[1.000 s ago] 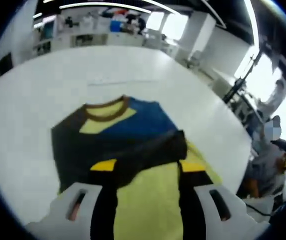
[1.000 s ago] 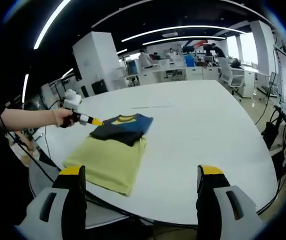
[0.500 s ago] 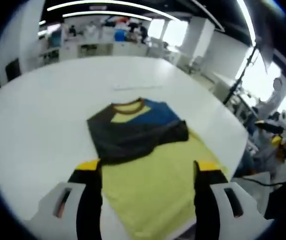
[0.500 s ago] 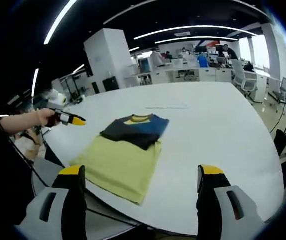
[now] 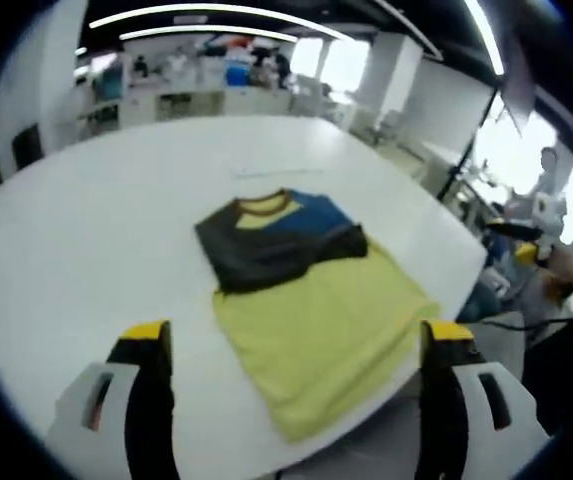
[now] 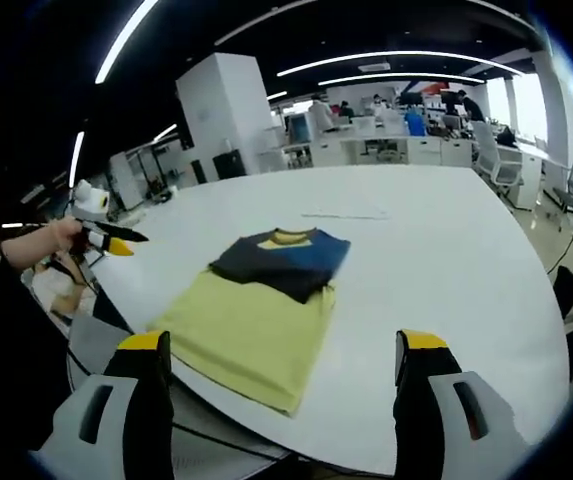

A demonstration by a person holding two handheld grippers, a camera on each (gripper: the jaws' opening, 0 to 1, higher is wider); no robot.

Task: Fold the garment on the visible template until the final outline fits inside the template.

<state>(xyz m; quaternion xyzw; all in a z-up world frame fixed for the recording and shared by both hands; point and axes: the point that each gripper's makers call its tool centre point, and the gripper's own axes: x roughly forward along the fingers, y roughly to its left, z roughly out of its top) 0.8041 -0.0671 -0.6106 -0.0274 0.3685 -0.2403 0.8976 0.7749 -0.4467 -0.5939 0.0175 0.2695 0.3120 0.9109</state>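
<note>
Spreading across both views, a round white table [image 5: 86, 230] carries the garment [image 5: 281, 240], a dark, blue and yellow shirt folded down to a compact block on the upper part of the yellow template [image 5: 316, 340], which reaches to the table's near edge. Behind it lies an open office with desks, white pillars and strip lights. The left gripper [image 5: 291, 375] is held off the cloth, jaws wide apart with nothing between them; a hand holds it out to the side in the right gripper view. The right gripper [image 6: 283, 385] likewise gapes empty above the table edge. Since a second ago, the left gripper has pulled back from the garment.
</note>
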